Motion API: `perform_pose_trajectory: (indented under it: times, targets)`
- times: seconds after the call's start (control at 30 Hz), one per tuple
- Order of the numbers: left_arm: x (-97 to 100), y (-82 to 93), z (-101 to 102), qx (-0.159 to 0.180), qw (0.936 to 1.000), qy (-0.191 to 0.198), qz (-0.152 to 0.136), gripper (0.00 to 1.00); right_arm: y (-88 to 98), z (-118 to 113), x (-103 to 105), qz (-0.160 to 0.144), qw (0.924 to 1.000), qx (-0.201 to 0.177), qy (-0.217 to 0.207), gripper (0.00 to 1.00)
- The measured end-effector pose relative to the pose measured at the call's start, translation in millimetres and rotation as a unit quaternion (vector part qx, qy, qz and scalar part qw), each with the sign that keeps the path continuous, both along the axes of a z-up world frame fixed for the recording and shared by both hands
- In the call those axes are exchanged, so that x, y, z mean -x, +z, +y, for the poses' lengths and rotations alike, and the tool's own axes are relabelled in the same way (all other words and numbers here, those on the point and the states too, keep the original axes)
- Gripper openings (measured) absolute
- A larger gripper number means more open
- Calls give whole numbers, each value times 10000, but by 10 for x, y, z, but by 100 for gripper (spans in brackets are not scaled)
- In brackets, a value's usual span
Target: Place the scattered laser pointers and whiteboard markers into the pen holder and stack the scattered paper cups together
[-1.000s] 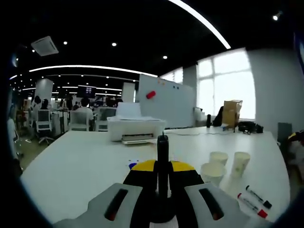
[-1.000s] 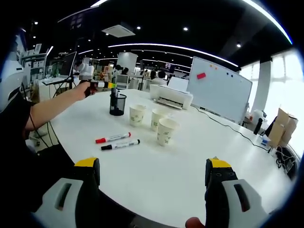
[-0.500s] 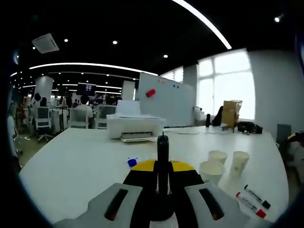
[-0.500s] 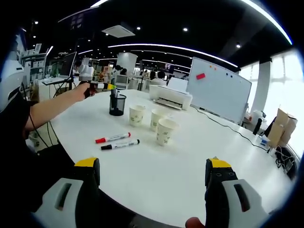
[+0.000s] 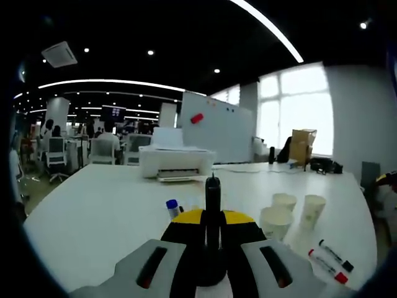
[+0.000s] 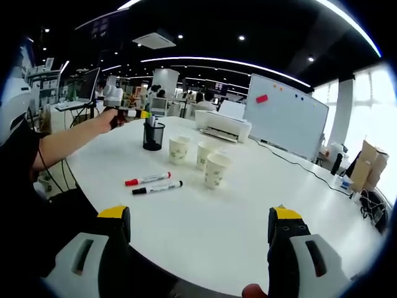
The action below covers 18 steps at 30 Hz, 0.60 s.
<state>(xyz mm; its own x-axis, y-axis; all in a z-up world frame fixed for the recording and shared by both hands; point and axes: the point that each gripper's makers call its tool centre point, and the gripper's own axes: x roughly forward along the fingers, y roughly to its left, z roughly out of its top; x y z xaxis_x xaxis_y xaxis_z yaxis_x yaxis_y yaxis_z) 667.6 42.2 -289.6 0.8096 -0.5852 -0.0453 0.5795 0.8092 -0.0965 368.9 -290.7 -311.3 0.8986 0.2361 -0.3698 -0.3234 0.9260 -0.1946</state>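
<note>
White and round, the table (image 6: 260, 205) stood in an open-plan office with a whiteboard (image 6: 285, 118) and a printer (image 6: 222, 127) at its far side.

In the left gripper view the left gripper (image 5: 213, 233) had its yellow-tipped jaws drawn together on a black laser pointer (image 5: 213, 198), which stood up between them with its rounded end above the tips. A small blue-and-white capped object (image 5: 173, 208) showed just beyond the left jaw, on or just above the table; which could not be told. To the right, three paper cups (image 5: 291, 211) stood upright and close together on the table, and nearer the edge lay a red whiteboard marker (image 5: 324, 267) and a black whiteboard marker (image 5: 337, 256), side by side and just apart.

In the right gripper view the right gripper (image 6: 201, 226) hung over the near edge of the table with its jaws wide apart, holding nothing and touching nothing. Across the table, the person's outstretched arm (image 6: 68, 139) held the left gripper right above the black mesh pen holder (image 6: 153, 136), from which a pen-like end stuck up. The three cups stood just to the right of the holder, and the two markers lay on the table in front of them, nearly parallel, the red one the farther.
</note>
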Motion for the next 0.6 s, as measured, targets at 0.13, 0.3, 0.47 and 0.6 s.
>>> perform_pose_trajectory:
  times: [0.13, 0.3, 0.47, 0.6]
  targets:
    - [-3, -22, -3, -2, 10000, 6, 16, 14, -2, -12, 3, 0, 10000, 5, -9, 87]
    - [-3, -52, 7, -35, 10000, 31, 18, 14, -25, -13, -5, 32, 10000, 3, -13, 87]
    - [-2, -85, 17, -44, 10000, 48, 59, 14, -29, -2, -8, 37, 10000, 6, 3, 87]
    - [-2, -102, 15, -27, 10000, 43, 76, 14, -36, 1, -6, 53, 10000, 35, 4, 86]
